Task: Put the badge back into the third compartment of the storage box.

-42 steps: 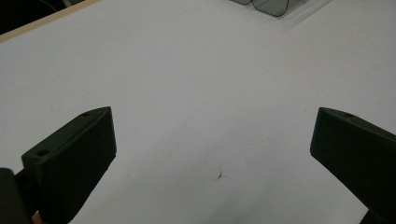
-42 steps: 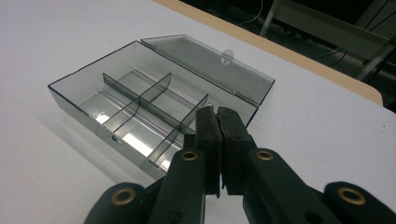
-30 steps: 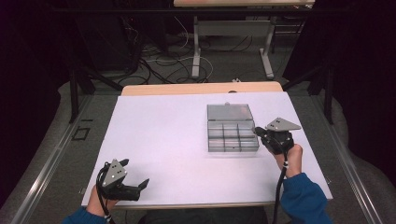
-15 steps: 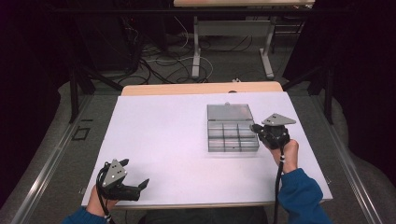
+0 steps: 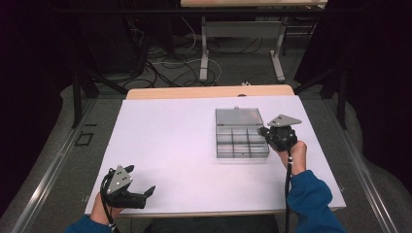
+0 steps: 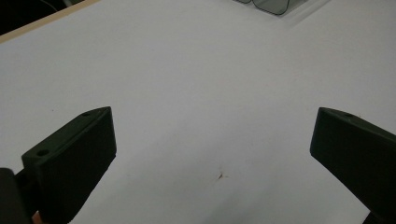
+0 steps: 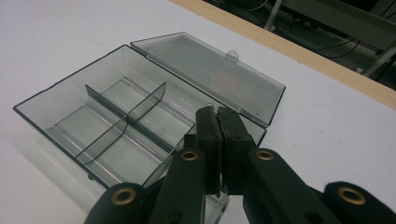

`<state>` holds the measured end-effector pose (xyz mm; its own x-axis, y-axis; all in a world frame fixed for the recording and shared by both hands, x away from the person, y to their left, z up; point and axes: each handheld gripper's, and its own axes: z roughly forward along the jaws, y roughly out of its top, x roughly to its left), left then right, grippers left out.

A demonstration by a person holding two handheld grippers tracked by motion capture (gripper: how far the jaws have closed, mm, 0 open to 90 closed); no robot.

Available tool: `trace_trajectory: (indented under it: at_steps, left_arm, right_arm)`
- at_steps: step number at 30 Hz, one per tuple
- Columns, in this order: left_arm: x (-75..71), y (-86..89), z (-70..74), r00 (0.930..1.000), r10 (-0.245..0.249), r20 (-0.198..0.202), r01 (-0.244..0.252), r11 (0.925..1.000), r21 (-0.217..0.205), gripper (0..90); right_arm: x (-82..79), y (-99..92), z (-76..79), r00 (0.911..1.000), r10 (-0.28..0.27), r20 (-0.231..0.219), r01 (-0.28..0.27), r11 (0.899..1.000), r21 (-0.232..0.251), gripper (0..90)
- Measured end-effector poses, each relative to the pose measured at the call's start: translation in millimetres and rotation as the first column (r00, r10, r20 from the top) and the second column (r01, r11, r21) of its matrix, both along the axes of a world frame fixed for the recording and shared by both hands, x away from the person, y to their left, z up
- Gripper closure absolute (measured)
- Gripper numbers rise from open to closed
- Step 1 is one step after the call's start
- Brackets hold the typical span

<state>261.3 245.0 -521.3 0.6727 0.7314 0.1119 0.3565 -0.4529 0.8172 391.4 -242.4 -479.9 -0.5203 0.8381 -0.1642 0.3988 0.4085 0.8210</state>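
Your right gripper (image 5: 265, 131) has its jaws pressed together with nothing between them, sitting at the right edge of the clear compartment box (image 5: 241, 138). That box lies on the white table (image 5: 165, 141) toward its right side, nearer the far edge, with the lid (image 7: 210, 70) flipped open flat behind it. Your left gripper (image 5: 145, 191) is down by the near left corner, jaws spread wide over bare table.

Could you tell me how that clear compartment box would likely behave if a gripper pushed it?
The compartment box looks like thin, empty plastic, so probably light and apt to slide on the smooth white table. Its open lid lies back on a hinge and may flap if lifted.
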Motion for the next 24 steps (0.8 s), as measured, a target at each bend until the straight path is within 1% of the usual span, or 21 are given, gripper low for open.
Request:
trace_trajectory:
  at_steps: [9,15,17,19,20,21,23,24]
  left_arm:
    - [0.3,-0.1,-0.2,1.0000,0.002,-0.002,-0.002,1.0000,-0.003,0.4]
    - [0.4,0.0,0.0,1.0000,-0.002,-0.002,0.002,1.0000,-0.003,0.4]
    - [0.4,0.2,-0.1,1.0000,0.000,-0.002,0.000,1.0000,-0.004,0.4]
    - [0.7,0.0,-0.3,1.0000,0.003,-0.003,-0.003,1.0000,-0.003,0.4]
    - [0.8,-0.2,-0.5,1.0000,0.001,-0.004,-0.001,1.0000,-0.002,0.5]
    - [1.1,-0.6,-0.9,1.0000,0.002,0.001,-0.002,1.0000,-0.004,0.4]
    - [1.2,-0.6,-0.8,1.0000,0.001,0.001,-0.001,1.0000,-0.001,0.4]
    - [0.8,-0.5,-0.5,1.0000,0.001,-0.002,-0.001,1.0000,0.000,0.4]
  right_arm:
    - [9.3,6.9,1.3,0.9997,0.004,-0.025,-0.005,1.000,-0.024,88.7]
    - [16.5,13.1,0.0,0.9983,-0.008,-0.058,0.006,1.000,-0.029,88.7]
    - [19.2,13.6,-0.2,0.9978,0.004,-0.066,-0.007,0.999,-0.040,88.7]
    - [21.5,15.1,0.1,0.9968,-0.004,-0.080,0.001,0.999,-0.047,88.7]
    - [22.6,16.2,-0.2,0.9967,-0.012,-0.080,0.009,0.999,-0.042,88.7]
    - [23.8,15.6,0.2,0.9966,-0.002,-0.082,-0.002,0.999,-0.046,88.7]
    - [25.7,17.0,-0.2,0.9962,-0.004,-0.087,-0.001,0.999,-0.052,88.7]
    - [26.3,18.3,-0.8,0.9958,-0.013,-0.091,0.009,0.999,-0.047,88.7]
